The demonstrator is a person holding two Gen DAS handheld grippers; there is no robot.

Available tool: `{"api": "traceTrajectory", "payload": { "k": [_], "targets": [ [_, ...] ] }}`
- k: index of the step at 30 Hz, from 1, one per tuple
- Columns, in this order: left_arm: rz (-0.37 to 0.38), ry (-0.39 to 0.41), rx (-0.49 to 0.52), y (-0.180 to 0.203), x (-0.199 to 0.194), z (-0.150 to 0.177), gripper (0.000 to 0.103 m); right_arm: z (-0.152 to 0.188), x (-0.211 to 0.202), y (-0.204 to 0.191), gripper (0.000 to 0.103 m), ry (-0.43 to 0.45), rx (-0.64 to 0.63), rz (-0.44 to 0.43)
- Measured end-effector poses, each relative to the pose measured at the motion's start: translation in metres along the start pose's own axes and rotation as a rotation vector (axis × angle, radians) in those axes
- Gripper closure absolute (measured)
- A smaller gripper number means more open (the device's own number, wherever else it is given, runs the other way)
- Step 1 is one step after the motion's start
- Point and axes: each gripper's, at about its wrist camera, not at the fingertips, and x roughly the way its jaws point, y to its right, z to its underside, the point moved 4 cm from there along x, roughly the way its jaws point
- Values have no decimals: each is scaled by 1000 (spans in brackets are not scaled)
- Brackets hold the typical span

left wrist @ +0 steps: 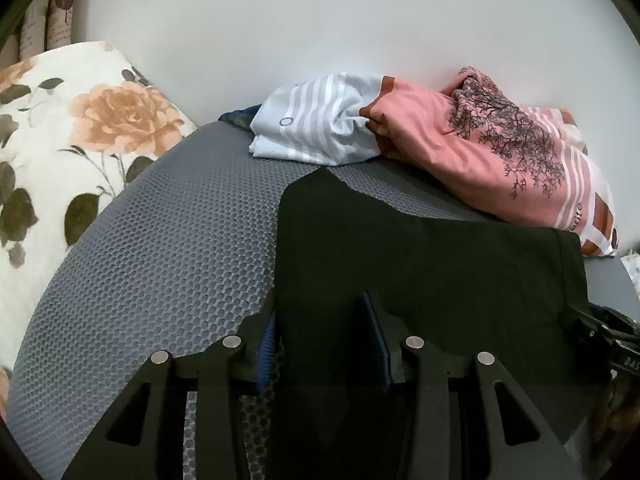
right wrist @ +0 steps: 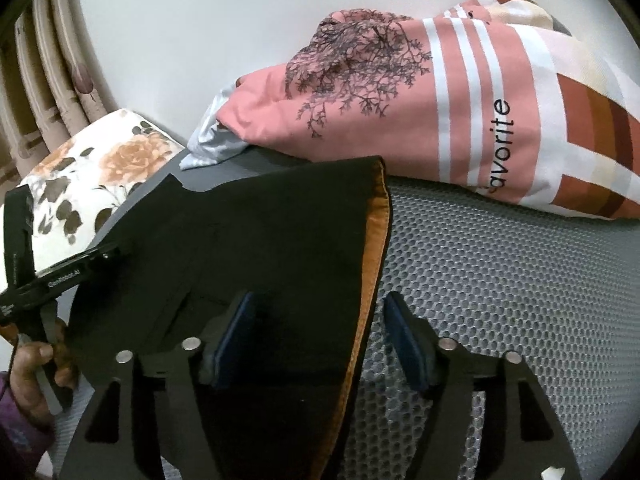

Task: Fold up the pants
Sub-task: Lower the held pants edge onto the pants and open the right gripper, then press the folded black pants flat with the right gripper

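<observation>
A grey honeycomb-textured mat covers the bed and carries everything. Along its far edge, against the white wall, lies a pink bundle printed with a dark tree, white stripes and the word "favorite"; a pale blue striped cloth is bunched against the bundle's left end. A floral pillow sits off the mat's left edge, with a curtain behind it.

The black pants lie flat on the mat's near middle, their far end ending in a point just short of the blue cloth. Along their right edge an orange lining shows where the fabric is turned.

The left gripper hangs over the pants' left edge, its jaws spread, the left pad above bare mat and the right pad above the black fabric, nothing clamped. The right gripper straddles the pants' right edge, jaws likewise parted, one pad over the fabric and the other over the mat, holding nothing. The person's left hand grips the left tool's handle at the near left
</observation>
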Motion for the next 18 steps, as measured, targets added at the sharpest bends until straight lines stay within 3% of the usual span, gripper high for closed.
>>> {"api": "traceTrajectory", "payload": {
  "k": [18],
  "targets": [
    [-32,15,11,1,-2,0,59,-2,3,-1,24,-7,-23,51]
  ]
}}
